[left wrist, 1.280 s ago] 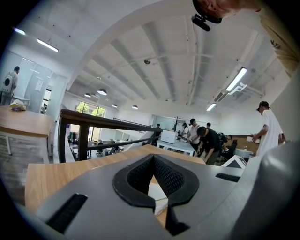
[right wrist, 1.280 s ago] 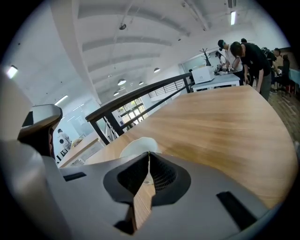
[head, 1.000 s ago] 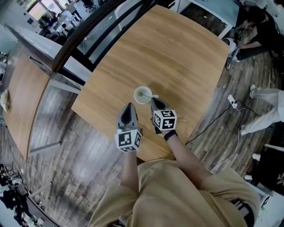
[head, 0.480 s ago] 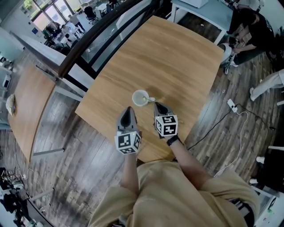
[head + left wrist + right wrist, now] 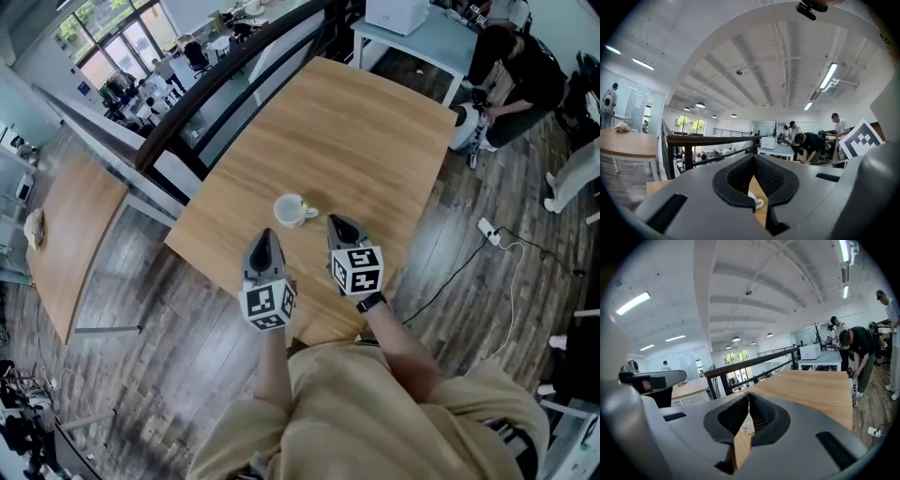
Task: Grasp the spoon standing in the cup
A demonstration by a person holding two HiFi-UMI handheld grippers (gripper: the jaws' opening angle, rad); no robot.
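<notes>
On your desk [image 5: 375, 131], nothing is in hand right now. Your left gripper [image 5: 265, 236] and right gripper [image 5: 337, 221] both hover with jaws pressed together and empty, so neither holds the spoon. The cup [image 5: 291, 210] stands near, clear of both, at about 1 o'clock from the left and 10 o'clock from the right. The spoon is too small to make out.

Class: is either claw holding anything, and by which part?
Nothing is held: the left claw and right claw are both shut on nothing, short of the cup.
</notes>
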